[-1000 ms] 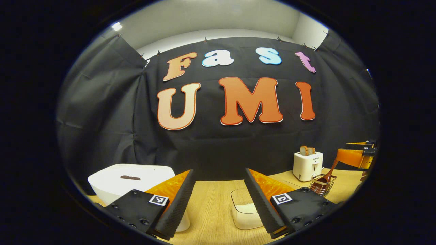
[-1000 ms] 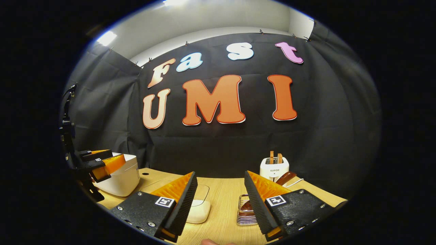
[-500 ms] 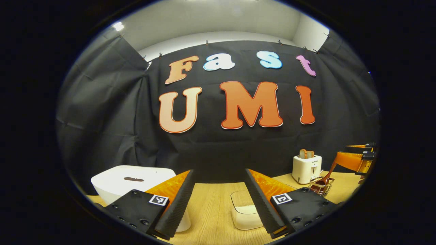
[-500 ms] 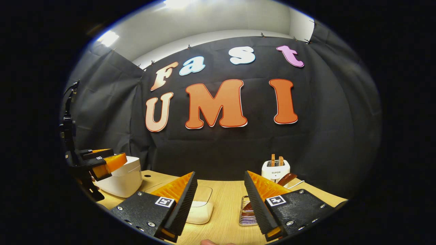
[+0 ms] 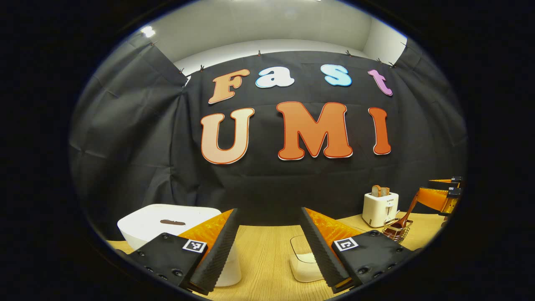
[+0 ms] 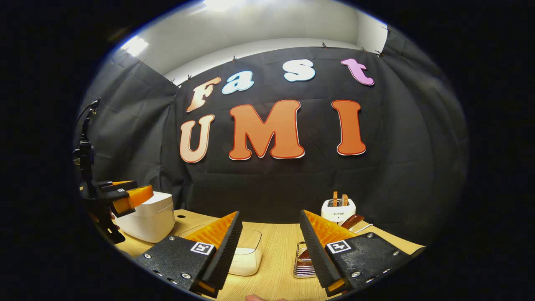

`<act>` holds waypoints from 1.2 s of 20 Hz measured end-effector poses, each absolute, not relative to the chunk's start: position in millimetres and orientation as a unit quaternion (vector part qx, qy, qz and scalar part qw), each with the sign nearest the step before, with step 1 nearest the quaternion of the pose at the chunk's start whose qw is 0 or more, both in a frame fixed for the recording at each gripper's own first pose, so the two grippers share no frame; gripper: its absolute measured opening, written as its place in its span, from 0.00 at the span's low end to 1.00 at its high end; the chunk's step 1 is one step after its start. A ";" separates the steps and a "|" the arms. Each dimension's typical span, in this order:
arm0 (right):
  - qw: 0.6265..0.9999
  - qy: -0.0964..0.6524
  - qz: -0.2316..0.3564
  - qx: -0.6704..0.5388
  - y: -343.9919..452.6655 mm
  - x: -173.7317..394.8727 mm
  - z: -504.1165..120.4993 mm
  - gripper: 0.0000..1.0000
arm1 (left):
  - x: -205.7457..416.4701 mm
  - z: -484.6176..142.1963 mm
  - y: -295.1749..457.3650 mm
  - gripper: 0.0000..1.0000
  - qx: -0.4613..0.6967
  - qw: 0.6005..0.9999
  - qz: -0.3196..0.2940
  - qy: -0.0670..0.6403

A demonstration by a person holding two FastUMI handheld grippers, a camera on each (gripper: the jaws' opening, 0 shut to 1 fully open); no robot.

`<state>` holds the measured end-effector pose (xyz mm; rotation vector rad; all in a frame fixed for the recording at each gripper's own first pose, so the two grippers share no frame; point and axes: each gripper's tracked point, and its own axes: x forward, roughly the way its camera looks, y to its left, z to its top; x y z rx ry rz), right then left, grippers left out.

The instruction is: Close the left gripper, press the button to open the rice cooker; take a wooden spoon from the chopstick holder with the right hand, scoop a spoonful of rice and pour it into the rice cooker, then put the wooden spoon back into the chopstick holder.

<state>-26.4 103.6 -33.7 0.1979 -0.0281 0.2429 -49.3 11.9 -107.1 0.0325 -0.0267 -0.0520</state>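
The left hand-held gripper hangs above the wooden tabletop with its jaws spread apart and nothing between them. The white rice cooker, lid down, sits just beyond and partly behind its left finger. A clear container of rice lies ahead, partly hidden by its right finger. Farther off to its right stand a white toaster with bread in the slots and a wire chopstick holder with the wooden spoon leaning in it.

The right hand-held gripper is likewise released and empty, raised over the tabletop. The chopstick holder stands just ahead, beside the inner edge of its right finger, holding the spoon. The rice container lies beside its left finger, and the rice cooker is far to its left.
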 end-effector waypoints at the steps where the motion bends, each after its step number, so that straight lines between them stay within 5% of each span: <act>1: 0.987 -0.013 0.122 0.098 105.0 -27.4 -33.6 0.82 | -49.3 -106.9 12.9 0.94 0.016 0.999 -0.026 -0.013; 24: 0.988 -0.013 0.121 0.094 98.5 -24.9 -32.6 0.82 | -42.5 -97.7 5.9 0.90 0.029 0.999 -0.026 -0.016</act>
